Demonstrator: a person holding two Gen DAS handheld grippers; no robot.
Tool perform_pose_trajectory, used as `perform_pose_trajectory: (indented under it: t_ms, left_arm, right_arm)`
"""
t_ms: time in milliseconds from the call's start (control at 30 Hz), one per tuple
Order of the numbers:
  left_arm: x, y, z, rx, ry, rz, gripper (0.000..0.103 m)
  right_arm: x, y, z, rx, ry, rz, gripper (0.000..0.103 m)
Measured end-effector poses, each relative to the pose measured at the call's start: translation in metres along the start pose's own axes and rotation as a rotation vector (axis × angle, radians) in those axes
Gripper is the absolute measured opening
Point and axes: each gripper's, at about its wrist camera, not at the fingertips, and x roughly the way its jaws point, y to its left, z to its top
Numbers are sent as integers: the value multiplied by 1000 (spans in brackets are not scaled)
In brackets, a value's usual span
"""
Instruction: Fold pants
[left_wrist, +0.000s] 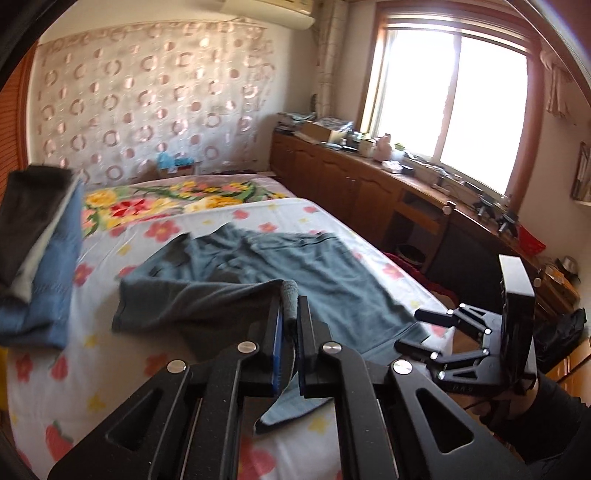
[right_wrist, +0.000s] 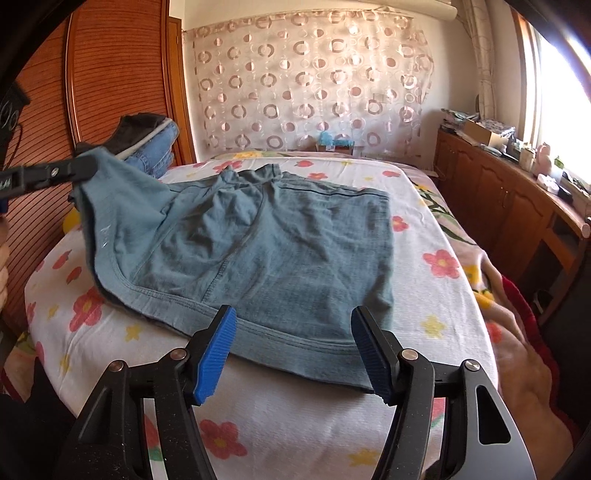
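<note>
- The pants (right_wrist: 258, 243), a blue-grey pair, lay spread on the floral bedsheet (right_wrist: 436, 236) of the bed, their hem toward the near edge and their waistband toward the far end.
- The left gripper (left_wrist: 290, 314) was clamped tight on a bunched corner of the pants, the cloth pinched between its blue pads and hanging out below them.
- From the right wrist view, that left gripper (right_wrist: 86, 168) reached in from the left edge, raised above the bed, and the held corner was lifted off the sheet so that the fabric sloped down from it to the rest of the garment.
- The left gripper pointed forward and somewhat downward toward the middle of the bed.
- The right gripper (right_wrist: 293, 350) hung over the near hem of the pants with its jaws apart; the pads (right_wrist: 218, 350) stood to either side of the hem and pressed on nothing.
- In the left wrist view the right gripper (left_wrist: 410, 330) came in from the right at the bed's near corner, held by a hand (left_wrist: 491, 404) in a dark sleeve.
- A stack of folded clothes (left_wrist: 37, 258), dark on top and denim beneath, sat at the left side of the bed, apart from the pants.
</note>
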Motion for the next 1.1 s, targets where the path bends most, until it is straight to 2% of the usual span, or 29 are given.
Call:
perform_pose_trajectory:
  t_ms: [333,533,600,633,667,700,733,800,867,1100]
  left_arm:
    - [35,-34,28,65,22,-83,7]
    - [47,-40,26,63,55,-74,8]
    - [47,-39,23,58,61,-46,15]
    - [45,-38,21,59,60,-31,24]
    - [44,-37,20,59,58,-22,38]
    - [43,-34,18,58,54,-14,47]
    - [40,-32,15,56,47,-6,55]
    - [34,-25,10,46,42,12,65]
    - [31,-17,5,34,41,27,82]
    - [30,19,-30,-25,82,118,84]
  right_arm:
    - [-7,-19,-2,30,-9,-11,67]
    - [-11,-29,-1,43,-17,-20,67]
    - [-9,-30,-2,46,-16,-23,67]
    - [-8,-30,-2,47,-14,-23,67]
    - [-8,-32,-2,48,-13,-23,67]
    - [-7,-32,-2,49,-12,-22,67]
    - [-6,-31,-1,50,-12,-20,67]
    - [-5,-30,0,52,-11,-17,67]
    - [-3,-28,2,48,-11,-11,67]
    - [7,-18,11,14,-13,13,65]
